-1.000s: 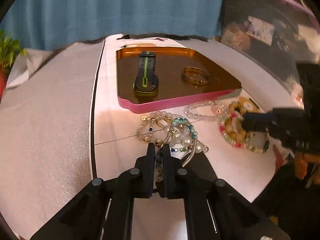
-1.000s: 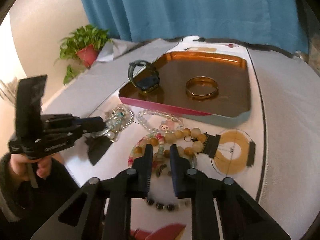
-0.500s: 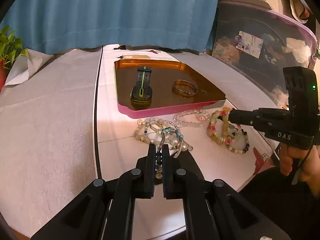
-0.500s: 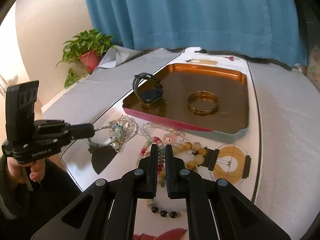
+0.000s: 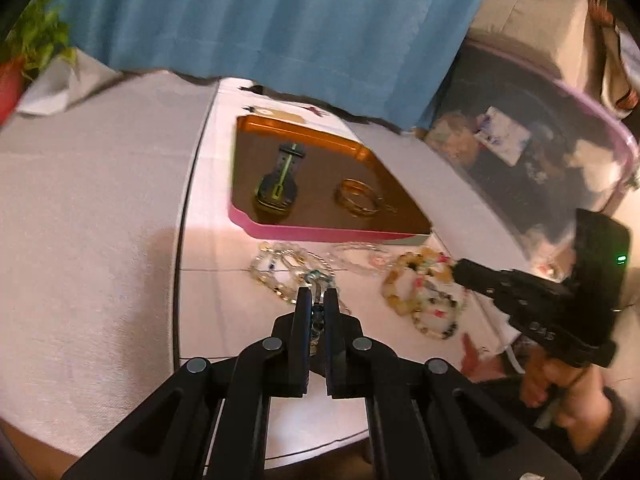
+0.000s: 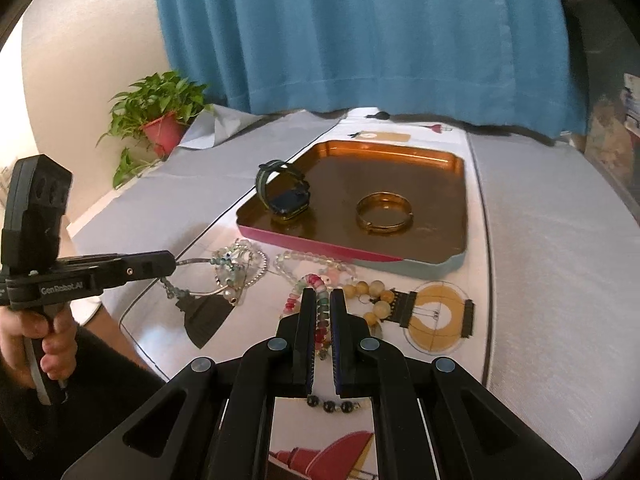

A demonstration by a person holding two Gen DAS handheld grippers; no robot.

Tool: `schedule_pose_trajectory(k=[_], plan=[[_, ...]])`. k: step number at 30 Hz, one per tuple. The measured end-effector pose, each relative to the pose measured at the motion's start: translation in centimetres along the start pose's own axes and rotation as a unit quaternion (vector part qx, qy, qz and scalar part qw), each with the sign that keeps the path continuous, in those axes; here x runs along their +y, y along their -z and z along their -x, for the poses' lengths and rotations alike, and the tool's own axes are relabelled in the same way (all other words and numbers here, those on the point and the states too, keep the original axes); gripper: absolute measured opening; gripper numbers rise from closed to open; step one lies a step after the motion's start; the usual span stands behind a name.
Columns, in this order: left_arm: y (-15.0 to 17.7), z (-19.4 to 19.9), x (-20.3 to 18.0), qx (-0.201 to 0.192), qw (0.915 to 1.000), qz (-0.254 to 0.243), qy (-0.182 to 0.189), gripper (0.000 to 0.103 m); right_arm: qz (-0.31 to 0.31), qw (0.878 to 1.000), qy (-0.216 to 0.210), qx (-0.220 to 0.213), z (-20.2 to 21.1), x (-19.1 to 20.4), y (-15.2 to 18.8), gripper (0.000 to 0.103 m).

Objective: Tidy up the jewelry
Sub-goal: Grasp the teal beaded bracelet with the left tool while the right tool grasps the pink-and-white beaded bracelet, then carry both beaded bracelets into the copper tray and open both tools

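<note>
In the right wrist view, the left tool (image 6: pixel 168 266) at the left edge is closed on a thin strand leading out of a tangle of pale beads (image 6: pixel 236 266) lying on the surface (image 6: pixel 552 264). Right of that heap, at lower centre, the right tool (image 6: pixel 323 306) is closed on a bracelet (image 6: pixel 316 304) of pink, green and clear beads, which runs between its fingers. A string of larger amber beads (image 6: pixel 374 298) lies just beside it, touching the same pile.

Doing this well probably means lifting each strand slowly and straight up (the heaps overlap, so a neighbour may be dragged along), then carrying it over the pink rim into the tray (image 6: pixel 456 208) at upper centre, setting it clear of what is already there.

The tray is a shallow rounded rectangle with a glossy copper floor. Inside sit a dark watch (image 6: pixel 286 196) with a looped strap and, to its right, a smooth gold bangle (image 6: pixel 383 212). The beads look hard and slippery; the cloth-like surface is matte.
</note>
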State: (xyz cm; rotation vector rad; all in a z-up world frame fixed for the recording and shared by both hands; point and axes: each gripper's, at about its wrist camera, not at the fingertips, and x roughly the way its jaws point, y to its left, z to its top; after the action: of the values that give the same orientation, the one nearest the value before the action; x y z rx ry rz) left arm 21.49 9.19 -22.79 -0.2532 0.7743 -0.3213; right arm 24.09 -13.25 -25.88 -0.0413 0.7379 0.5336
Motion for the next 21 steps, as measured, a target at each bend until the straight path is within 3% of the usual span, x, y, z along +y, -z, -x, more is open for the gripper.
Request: schedule_pose_trajectory(k=[8, 14, 21], plan=[[-2.1, 2.3, -2.4, -0.037, 0.9991, -0.021, 0.006, 0.003, 0.003, 0.999, 0.039, -0.013, 2.4, 0.3, -1.0, 0.007], [-5.1, 4.1, -4.0, -0.071, 0.9966, -0.032, 0.027, 0.003, 0.005, 0.997, 0.055, -0.05, 5.7, -0.4, -5.2, 0.007], [-10.3, 7.5, -5.9, -0.141, 0.9849, -0.034, 0.094, 0.003, 0.012, 0.991, 0.062, -0.117, 9.8, 0.5, -11.1, 0.007]])
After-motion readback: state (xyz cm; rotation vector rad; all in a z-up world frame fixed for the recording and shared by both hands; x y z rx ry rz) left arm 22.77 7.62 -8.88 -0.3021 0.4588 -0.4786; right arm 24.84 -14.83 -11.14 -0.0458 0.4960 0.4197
